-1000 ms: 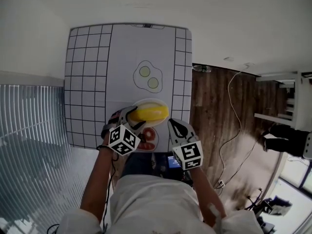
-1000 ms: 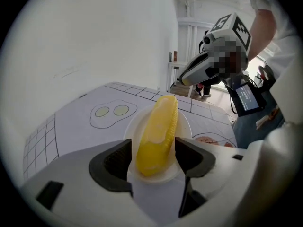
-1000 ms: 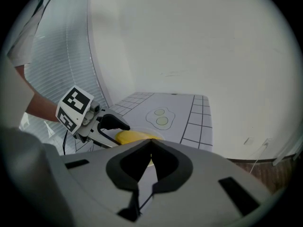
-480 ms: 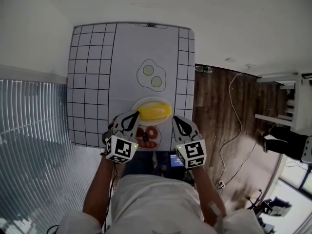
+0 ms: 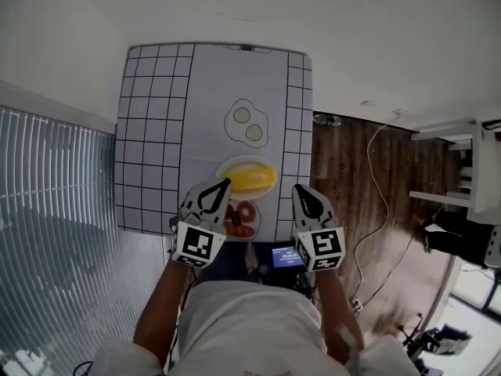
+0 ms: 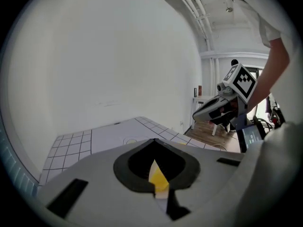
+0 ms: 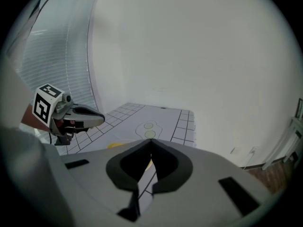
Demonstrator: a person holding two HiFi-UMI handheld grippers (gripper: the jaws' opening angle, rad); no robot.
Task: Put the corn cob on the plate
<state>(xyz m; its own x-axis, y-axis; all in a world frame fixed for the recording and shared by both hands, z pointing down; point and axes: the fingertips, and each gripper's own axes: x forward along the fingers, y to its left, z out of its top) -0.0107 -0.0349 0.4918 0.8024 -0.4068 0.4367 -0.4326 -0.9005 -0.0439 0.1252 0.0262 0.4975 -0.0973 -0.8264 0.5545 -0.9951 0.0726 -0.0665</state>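
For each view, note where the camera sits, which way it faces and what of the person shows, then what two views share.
Head view: on the person's head, facing steeply down at the table; torso, forearms, left gripper and right gripper show.
Left gripper view: on the left gripper, facing along its shut jaws across the table; right gripper and arm show.
Right gripper view: on the right gripper, along its shut jaws; left gripper shows.
Shared: head and right gripper views show the fried-egg shape.

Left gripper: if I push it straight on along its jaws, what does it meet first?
Most likely the corn cob lying on the plate. The left gripper, jaws shut, points down at the cob's left end, and yellow shows just past the tips in its own view. Depth is hard to judge.
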